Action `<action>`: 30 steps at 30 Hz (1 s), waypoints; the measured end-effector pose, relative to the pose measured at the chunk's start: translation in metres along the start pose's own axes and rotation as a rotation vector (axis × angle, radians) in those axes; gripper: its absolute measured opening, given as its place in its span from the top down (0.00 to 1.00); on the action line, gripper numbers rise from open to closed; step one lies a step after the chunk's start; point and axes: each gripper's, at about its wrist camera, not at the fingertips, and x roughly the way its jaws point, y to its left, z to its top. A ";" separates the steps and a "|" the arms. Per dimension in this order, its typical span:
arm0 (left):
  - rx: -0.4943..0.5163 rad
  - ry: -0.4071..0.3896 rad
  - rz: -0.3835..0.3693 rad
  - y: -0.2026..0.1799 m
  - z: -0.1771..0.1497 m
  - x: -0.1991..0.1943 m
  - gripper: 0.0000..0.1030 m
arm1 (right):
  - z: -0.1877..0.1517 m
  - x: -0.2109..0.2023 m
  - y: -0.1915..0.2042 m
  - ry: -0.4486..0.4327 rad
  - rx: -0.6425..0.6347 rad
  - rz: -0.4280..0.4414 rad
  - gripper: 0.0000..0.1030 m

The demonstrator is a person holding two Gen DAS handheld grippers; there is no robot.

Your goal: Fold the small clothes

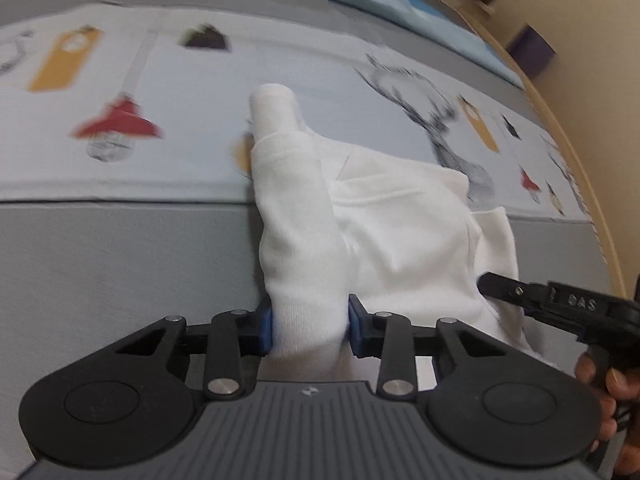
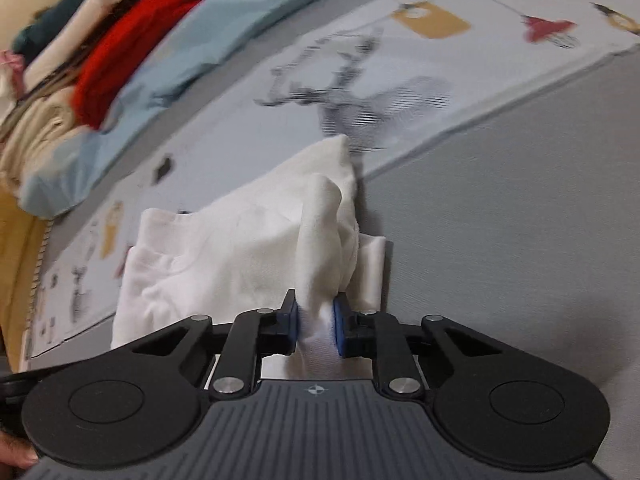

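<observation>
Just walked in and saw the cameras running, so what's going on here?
A person is folding a small white garment on a bed with a printed sheet. The left gripper pinches one bunched edge and the right gripper pinches another. The far part lies on the sheet, so the fold isn't finished. A pile of other clothes sits farther back.

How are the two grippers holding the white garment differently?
The left gripper pinches a thick, rolled-looking fold, so its jaws stand fairly wide; the right gripper pinches a thinner bunch, with its jaws closer together. The left's fold runs long and straight ahead; the right's rises into a crumpled peak. Both are shut on the same white garment, which lies on the printed bedspread.
</observation>
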 end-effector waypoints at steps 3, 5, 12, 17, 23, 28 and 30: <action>-0.003 -0.031 0.050 0.017 0.006 -0.013 0.59 | -0.006 0.009 0.024 -0.018 -0.041 0.019 0.83; -0.024 -0.048 0.077 0.027 0.009 -0.020 0.54 | -0.010 0.012 0.036 -0.028 -0.057 -0.005 0.81; 0.032 -0.085 0.043 0.033 0.003 -0.054 0.54 | -0.011 -0.011 0.039 -0.104 -0.100 -0.102 0.76; 0.158 0.033 0.060 0.019 -0.019 -0.034 0.54 | -0.023 -0.024 0.048 -0.068 -0.191 -0.059 0.70; 0.169 0.008 0.102 0.012 -0.027 -0.046 0.53 | -0.038 -0.014 0.046 0.049 -0.260 -0.185 0.64; 0.282 0.099 0.166 -0.003 -0.046 -0.031 0.50 | -0.048 -0.013 0.050 0.115 -0.381 -0.260 0.57; 0.409 0.099 0.222 -0.017 -0.056 -0.030 0.48 | -0.047 -0.021 0.051 0.102 -0.381 -0.262 0.55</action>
